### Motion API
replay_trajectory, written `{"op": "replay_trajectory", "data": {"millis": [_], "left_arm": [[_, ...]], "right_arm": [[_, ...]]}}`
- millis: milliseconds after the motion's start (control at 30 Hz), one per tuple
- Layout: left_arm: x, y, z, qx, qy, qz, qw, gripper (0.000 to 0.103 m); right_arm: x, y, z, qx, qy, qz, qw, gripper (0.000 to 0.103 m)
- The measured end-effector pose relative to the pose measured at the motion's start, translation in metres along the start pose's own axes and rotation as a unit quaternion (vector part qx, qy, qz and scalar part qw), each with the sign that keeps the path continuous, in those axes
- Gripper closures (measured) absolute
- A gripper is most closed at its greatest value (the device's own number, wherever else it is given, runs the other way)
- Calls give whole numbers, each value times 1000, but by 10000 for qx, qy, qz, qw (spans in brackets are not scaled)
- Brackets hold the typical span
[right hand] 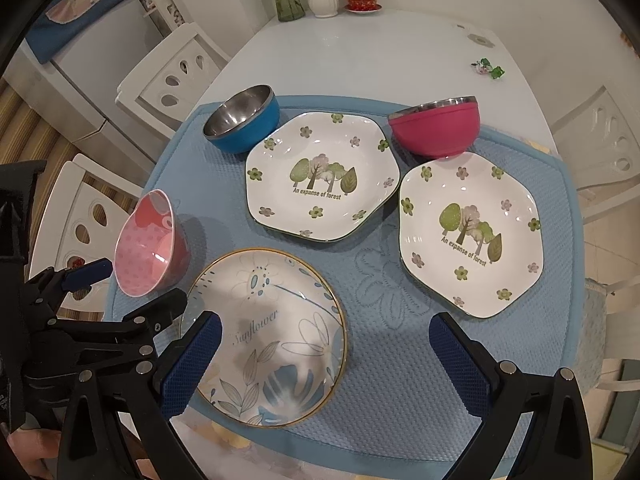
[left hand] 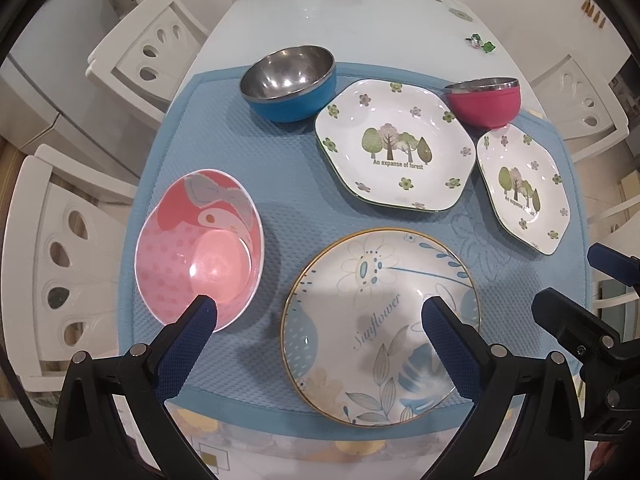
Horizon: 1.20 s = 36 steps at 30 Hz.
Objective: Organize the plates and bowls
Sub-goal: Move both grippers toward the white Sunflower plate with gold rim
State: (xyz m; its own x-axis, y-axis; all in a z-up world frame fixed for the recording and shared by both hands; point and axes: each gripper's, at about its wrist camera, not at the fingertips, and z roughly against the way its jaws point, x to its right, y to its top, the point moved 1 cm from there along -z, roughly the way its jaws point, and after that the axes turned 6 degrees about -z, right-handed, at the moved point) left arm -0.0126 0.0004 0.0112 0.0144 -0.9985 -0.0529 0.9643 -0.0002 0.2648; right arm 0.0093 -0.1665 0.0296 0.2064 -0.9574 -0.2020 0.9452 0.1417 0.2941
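hovering above the sunflower plate [left hand: 380, 320], the left tool [left hand: 320, 312] and right tool [right hand: 324, 328] both gape wide, empty. pink bowl [left hand: 200, 248] just left of it, seemingly tilted; forest plates [left hand: 390, 146] beyond.

White carved chairs [right hand: 168, 76] flank my pale surface [right hand: 360, 60]; a fridge [right hand: 80, 80] stands upper left, striped floor [right hand: 24, 128] beneath.
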Motion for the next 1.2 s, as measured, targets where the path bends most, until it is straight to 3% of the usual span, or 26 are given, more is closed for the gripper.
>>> {"op": "replay_trajectory", "data": {"millis": [933, 1200], "left_arm": [[1, -3, 23, 318, 146, -141, 9993, 1], [-5, 0, 13, 275, -88, -120, 9995, 1]], "right_arm": [[-5, -6, 16, 347, 102, 34, 9993, 0], [1, -2, 9, 287, 374, -126, 9988, 0]]}}
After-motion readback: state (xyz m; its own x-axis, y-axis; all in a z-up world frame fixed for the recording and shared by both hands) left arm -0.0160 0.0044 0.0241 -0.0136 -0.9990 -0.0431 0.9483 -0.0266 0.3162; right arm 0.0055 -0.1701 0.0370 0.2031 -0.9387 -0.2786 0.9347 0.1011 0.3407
